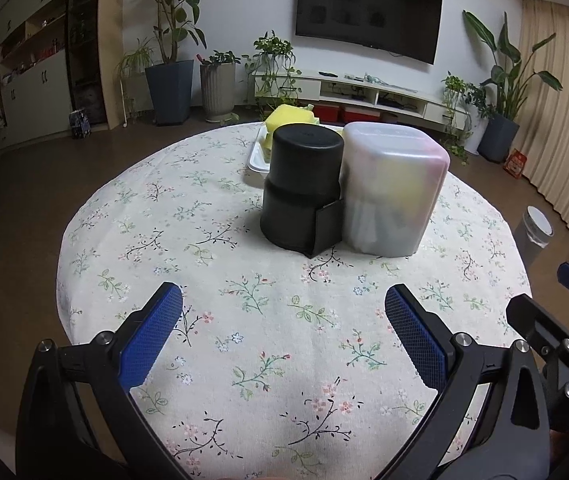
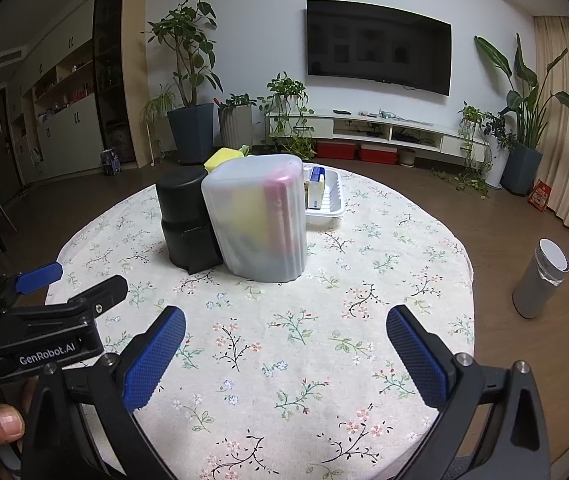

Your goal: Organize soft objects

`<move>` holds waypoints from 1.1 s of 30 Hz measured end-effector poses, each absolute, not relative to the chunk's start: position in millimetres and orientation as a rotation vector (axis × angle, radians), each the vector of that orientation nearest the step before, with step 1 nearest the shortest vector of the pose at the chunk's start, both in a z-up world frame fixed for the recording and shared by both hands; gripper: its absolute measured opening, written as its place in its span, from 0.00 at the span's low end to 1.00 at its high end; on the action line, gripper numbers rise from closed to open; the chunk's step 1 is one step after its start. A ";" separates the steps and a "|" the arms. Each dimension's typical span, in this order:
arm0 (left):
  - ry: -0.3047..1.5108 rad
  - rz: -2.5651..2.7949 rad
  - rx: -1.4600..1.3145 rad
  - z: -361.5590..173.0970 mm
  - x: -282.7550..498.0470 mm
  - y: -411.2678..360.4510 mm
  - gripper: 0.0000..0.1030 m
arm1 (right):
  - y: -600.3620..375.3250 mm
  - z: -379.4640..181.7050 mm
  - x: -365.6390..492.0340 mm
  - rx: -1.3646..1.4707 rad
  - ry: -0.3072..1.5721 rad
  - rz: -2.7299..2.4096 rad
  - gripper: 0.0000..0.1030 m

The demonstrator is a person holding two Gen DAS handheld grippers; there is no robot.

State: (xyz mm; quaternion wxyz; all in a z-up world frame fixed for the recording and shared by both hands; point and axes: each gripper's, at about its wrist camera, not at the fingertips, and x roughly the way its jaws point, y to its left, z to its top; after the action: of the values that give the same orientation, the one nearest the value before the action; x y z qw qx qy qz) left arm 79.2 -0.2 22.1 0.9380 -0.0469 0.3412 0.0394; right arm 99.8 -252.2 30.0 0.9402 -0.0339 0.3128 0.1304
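Blue-padded left claw (image 1: 283, 334) and right claw (image 2: 285, 354), both agape, empty.

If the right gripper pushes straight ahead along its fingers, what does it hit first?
Probably the frosted translucent plastic container, which stands ahead, slightly left of centre, across bare floral tablecloth. The right gripper is open; depth is uncertain.

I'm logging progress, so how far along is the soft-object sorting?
Done: coloured items already show inside the frosted bin. In hand: nothing; the left tool and right tool are open. Left: a yellow sponge and more in the white tray.
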 end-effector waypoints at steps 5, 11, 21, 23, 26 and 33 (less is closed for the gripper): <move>0.695 0.085 -0.092 21.9 77.8 -0.3 1.00 | -251.4 27.9 102.6 -0.069 0.647 0.263 1.00; 0.689 0.083 -0.092 23.1 77.0 -1.2 1.00 | -251.1 23.2 105.6 -0.072 0.658 0.256 1.00; 0.691 0.081 -0.086 24.4 75.8 -3.6 1.00 | -254.7 22.3 107.9 -0.067 0.662 0.245 1.00; 0.689 0.082 -0.085 24.3 76.3 -3.9 1.00 | -254.9 22.3 107.9 -0.066 0.662 0.244 1.00; 0.689 0.084 -0.085 24.3 76.6 -4.0 1.00 | -255.6 21.0 109.2 -0.065 0.668 0.240 1.00; 0.688 0.094 -0.087 25.0 76.8 -3.5 1.00 | -255.3 18.6 113.6 -0.062 0.674 0.228 1.00</move>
State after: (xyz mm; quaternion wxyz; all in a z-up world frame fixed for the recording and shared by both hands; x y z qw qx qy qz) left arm 76.8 -3.5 25.0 0.9394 -0.0427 0.3371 0.0461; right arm 113.6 -255.3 18.6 0.9369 -0.0302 0.3301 0.1115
